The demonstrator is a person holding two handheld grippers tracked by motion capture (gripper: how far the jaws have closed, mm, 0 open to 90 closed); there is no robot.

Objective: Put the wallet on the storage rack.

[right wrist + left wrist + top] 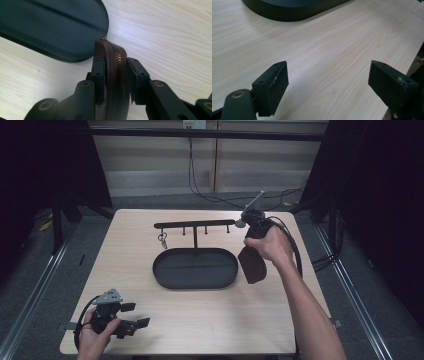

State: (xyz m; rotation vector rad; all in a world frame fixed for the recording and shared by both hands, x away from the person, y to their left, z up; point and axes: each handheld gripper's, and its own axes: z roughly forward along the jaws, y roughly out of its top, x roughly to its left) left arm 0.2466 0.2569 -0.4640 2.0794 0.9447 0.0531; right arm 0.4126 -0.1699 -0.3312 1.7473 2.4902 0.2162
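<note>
Item: brown zipped pouch (pixel 113 67), pinched between the pads of the right tool (pixel 248 251); it hangs below the hand, clear of the table, zipper edge facing the right gripper view.
Right tool: pressed together on the pouch, one pad on each flat face; held above the right half of the table (pixel 150 330), just beside the right end of the tray.
Left tool: (pixel 328 85) spread wide with nothing between the pads; rests low at the near left corner of the table, well apart from the pouch.
Key relation: the black oval tray (pixel 195 268) lies just to the left of the hanging pouch in the high view; the pouch's long axis runs roughly vertical. The hook rail (pixel 194 225) stands behind the tray, its right end near the right hand (pixel 272 245). The right hand is far the nearer to both.
Judgement: the coming move looks like a short carry leftward to tray or rail.
Other stock: a small key ring (pixel 163 238) hangs from a left hook.
Surface: pale wood-grain table, matte.
Room: grey floor, dark curtains at both sides, cables along the back wall.
</note>
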